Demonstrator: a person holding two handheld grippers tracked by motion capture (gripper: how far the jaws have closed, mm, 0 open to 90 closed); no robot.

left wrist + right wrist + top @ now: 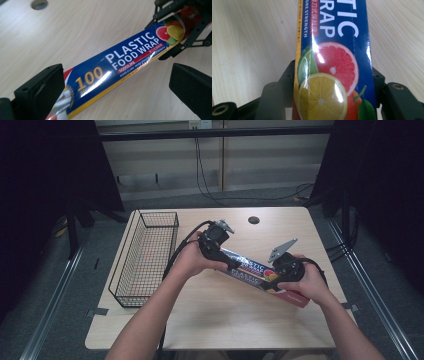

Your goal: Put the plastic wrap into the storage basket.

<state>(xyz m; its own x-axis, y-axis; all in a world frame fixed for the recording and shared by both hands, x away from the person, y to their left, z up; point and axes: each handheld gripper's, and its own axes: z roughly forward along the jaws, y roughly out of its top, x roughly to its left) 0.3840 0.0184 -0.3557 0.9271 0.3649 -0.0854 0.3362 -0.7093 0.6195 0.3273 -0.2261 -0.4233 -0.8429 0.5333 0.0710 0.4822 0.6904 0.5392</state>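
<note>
A long blue box of plastic food wrap lies slantwise over the middle of the wooden table. My right gripper is shut on its fruit-printed end, and in the right gripper view the jaws press on both sides of the box. My left gripper is at the box's other end and is open. In the left gripper view its black jaws stand wide apart, with the box running between them, closer to the left jaw. The right gripper also shows there, clamped on the far end.
A black wire basket stands along the left side of the table. A round cable hole sits near the far edge. Black cables trail from both grippers. Both of the person's forearms reach in from the front.
</note>
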